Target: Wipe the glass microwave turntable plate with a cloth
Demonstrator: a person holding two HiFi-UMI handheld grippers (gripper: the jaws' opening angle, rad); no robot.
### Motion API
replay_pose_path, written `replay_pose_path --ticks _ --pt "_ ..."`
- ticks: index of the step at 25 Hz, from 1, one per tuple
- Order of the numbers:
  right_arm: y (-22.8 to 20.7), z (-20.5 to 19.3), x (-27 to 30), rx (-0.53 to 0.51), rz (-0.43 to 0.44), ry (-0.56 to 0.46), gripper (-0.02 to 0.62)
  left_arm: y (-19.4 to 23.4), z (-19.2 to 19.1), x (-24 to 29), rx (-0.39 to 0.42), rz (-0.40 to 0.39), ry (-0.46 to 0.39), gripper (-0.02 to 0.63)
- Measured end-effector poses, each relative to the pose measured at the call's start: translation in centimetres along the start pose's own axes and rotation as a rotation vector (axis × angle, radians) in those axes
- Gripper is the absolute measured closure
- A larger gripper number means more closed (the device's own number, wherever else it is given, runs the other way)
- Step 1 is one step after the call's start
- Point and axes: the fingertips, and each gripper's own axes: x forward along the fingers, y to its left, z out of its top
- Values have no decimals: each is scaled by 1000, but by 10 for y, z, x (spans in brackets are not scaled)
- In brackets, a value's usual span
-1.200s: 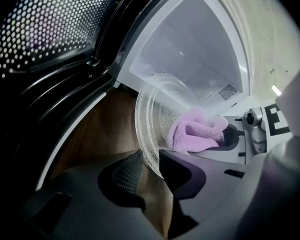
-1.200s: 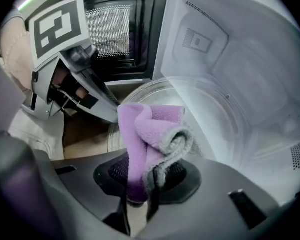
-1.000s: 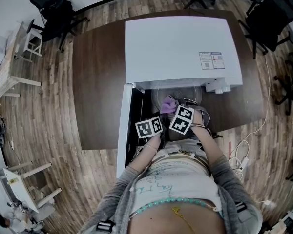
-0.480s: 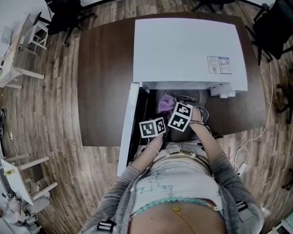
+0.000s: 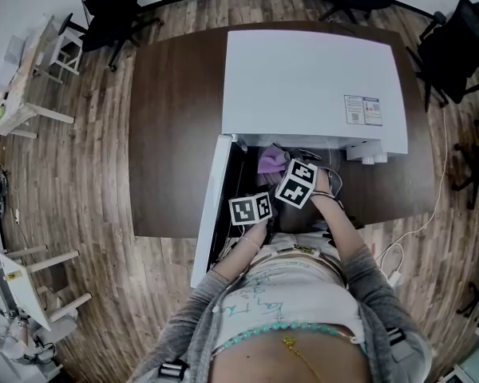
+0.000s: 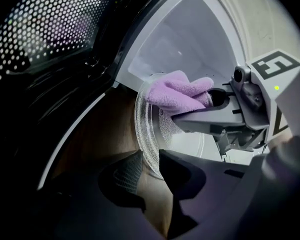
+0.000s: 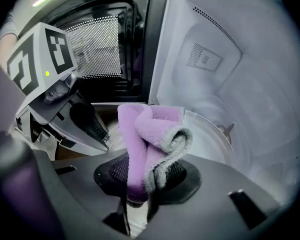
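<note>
The glass turntable plate (image 6: 151, 134) sits tilted at the mouth of the white microwave (image 5: 311, 78). My left gripper (image 6: 149, 166) is shut on its near rim, one jaw on each face. My right gripper (image 7: 147, 171) is shut on a folded purple cloth (image 7: 147, 134) with a grey edge. That cloth (image 6: 177, 91) lies against the plate's upper face, with the right gripper's fingers (image 6: 205, 119) behind it. In the head view the cloth (image 5: 271, 159) shows just inside the oven opening, and the plate is mostly hidden by the grippers' marker cubes.
The microwave door (image 5: 211, 206) hangs open to the left, and its dotted mesh window (image 6: 45, 34) is close beside the left gripper. The white cavity wall (image 7: 230, 59) is right of the cloth. The oven stands on a brown table (image 5: 176, 134). Office chairs (image 5: 104, 6) ring the room.
The right gripper has carried the cloth a little deeper into the microwave opening, across the plate. The left gripper has kept its place on the plate's rim.
</note>
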Motion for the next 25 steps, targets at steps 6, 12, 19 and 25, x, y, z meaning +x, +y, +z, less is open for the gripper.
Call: replay_pose_path --ticks 6,12,19,25 --pt "-25 4 -5 73 -43 -26 480 0 1 -1 -2 -5 1 492" --pt "-48 -6 -11 131 -87 -34 480 0 0 -1 -4 -7 6 492" --pt "-65 -30 -21 200 -126 -24 480 1 -1 -1 -8 -6 5 492" --pt "-70 -46 -27 244 -149 -19 480 1 0 0 -11 -8 3 492"
